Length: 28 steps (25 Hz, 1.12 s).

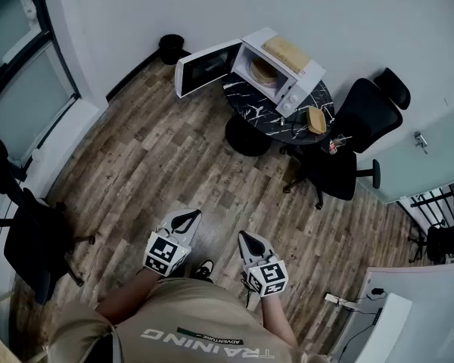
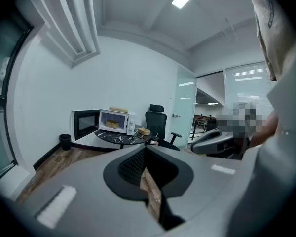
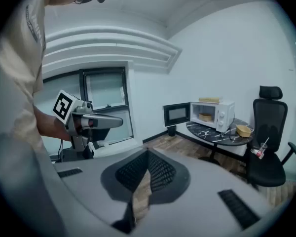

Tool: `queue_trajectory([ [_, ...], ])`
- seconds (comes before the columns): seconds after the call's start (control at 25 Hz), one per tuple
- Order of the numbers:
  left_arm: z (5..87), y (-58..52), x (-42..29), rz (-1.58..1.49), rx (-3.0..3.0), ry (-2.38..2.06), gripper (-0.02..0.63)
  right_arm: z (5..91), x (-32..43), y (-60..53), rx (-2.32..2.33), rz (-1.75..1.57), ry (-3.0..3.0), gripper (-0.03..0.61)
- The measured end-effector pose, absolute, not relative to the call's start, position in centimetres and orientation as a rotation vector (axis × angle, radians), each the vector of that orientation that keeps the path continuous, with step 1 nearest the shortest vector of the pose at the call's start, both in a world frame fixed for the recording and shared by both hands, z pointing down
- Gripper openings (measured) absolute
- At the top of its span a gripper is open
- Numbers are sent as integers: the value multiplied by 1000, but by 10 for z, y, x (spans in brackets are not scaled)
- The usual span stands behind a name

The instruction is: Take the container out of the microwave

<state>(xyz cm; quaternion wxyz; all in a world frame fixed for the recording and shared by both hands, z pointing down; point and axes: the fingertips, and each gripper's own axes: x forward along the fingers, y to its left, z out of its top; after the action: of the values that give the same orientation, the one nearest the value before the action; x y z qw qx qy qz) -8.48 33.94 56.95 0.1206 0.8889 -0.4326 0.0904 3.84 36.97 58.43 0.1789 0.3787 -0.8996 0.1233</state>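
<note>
Both your claws are pressed together with nothing in them, left gripper and right gripper tucked in close to your body. The container sits inside the microwave, well ahead of both claws and a bit off to the right, so I'd say the right one's nearer. It looks roundish, no real long axis. The door hangs open on the left side. The microwave's on a dark marbled table, with bare wood floor in between and a black chair off right.
</note>
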Motion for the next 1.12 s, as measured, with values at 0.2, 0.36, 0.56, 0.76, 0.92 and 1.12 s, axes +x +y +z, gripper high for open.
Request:
queue_trajectory([
  [0.2, 556, 323, -80, 276, 2628, -1262, 2, 572, 43, 347, 1124, 331, -2555, 7],
  [0.36, 538, 310, -74, 275, 2684, -1254, 2, 562, 45, 330, 1152, 309, -2568, 7],
  [0.56, 544, 299, -74, 295, 2704, -1210, 2, 561, 49, 319, 1228, 312, -2554, 8],
  [0.76, 566, 293, -79, 312, 2685, -1130, 2, 576, 52, 321, 1291, 384, -2481, 8],
  [0.92, 584, 282, -90, 332, 2686, -1106, 2, 588, 48, 320, 1327, 427, -2446, 8],
  [1.12, 600, 267, -99, 323, 2599, -1135, 2, 603, 43, 304, 1287, 409, -2410, 8],
])
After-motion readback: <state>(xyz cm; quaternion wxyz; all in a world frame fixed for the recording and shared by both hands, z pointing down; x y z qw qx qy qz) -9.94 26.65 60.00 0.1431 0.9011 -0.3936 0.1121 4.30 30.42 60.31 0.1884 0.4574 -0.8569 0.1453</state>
